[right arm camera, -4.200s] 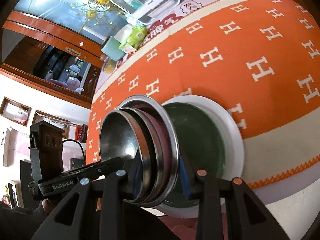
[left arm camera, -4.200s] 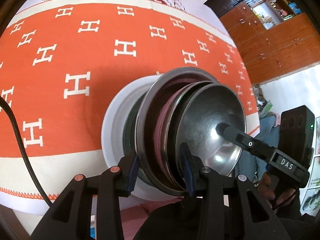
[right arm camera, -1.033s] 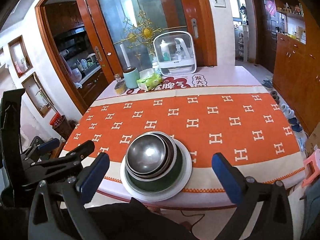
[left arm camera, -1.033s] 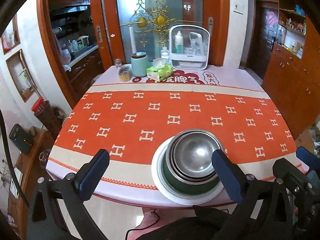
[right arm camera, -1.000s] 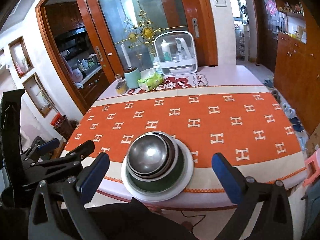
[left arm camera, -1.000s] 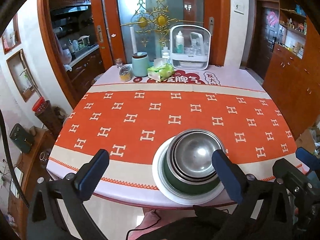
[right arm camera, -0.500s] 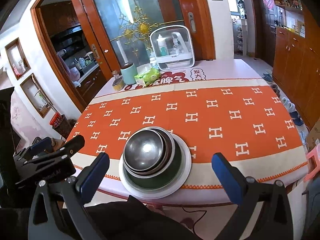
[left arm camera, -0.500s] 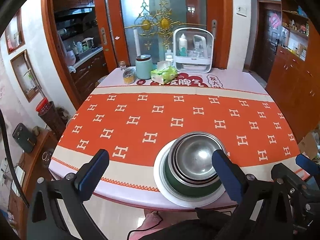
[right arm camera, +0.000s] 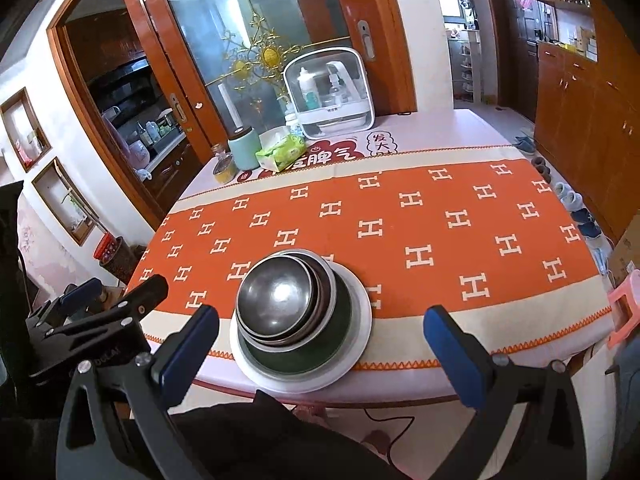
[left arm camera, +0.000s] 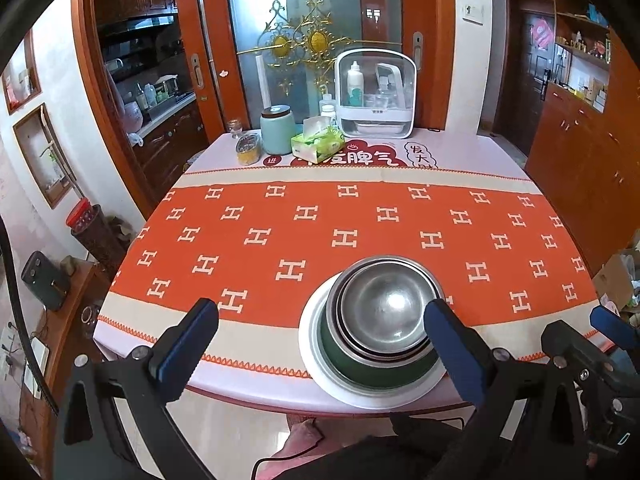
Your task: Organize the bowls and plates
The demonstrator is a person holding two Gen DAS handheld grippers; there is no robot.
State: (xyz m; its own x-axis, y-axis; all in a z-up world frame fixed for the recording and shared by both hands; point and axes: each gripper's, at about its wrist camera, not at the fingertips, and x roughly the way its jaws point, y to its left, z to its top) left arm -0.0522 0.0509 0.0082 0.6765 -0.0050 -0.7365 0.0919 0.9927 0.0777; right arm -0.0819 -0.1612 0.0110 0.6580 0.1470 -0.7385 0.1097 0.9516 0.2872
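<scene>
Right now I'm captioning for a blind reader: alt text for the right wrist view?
Steel bowls nest in a green bowl on a white plate near the table's front edge. The open right gripper frames the stack without touching it.

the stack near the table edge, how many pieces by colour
white plate: 1
green bowl: 1
steel bowls: 3 rims visible, though more could be nested unseen
total: 5 visible
</scene>
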